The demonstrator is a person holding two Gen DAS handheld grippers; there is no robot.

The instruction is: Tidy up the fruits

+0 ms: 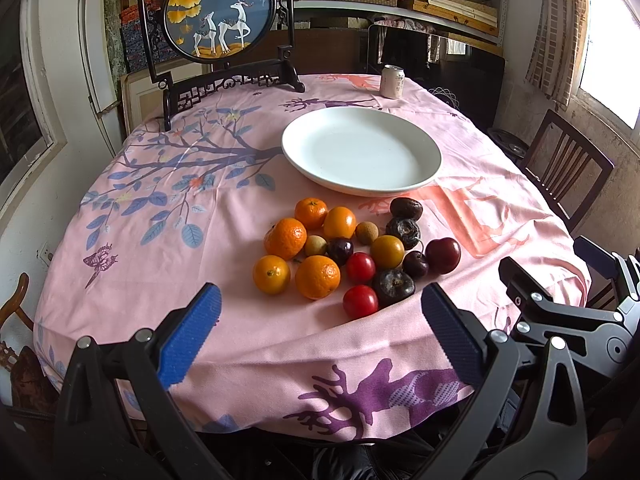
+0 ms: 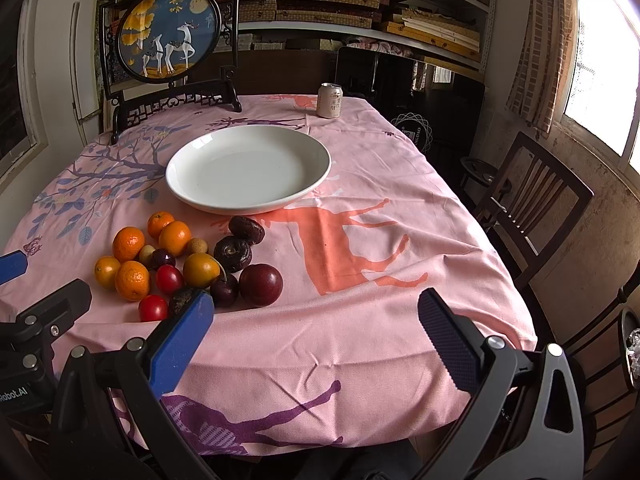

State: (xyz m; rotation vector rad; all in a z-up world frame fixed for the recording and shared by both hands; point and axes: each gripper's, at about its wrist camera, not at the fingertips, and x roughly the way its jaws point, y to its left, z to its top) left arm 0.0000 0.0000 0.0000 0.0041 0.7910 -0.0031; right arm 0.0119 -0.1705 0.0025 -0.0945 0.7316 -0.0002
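Fruits [image 1: 352,256] lie clustered on the counter [image 1: 248,340] near the plate [image 1: 362,150] while we hold both tongs, left [image 1: 320,320] and right [image 2: 316,326], spread and empty.

White lettering "Robot.AI" runs along the black gripper body [image 2: 16,394] at the right wrist view's left edge. The pale drink can [image 2: 330,101] near the pink-clothed table's far edge bears Chinese characters, too small to read.

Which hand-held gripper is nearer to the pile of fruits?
Left. The left hand-held gripper faces the pile of fruits directly; the right hand-held gripper is off to the pile's right.
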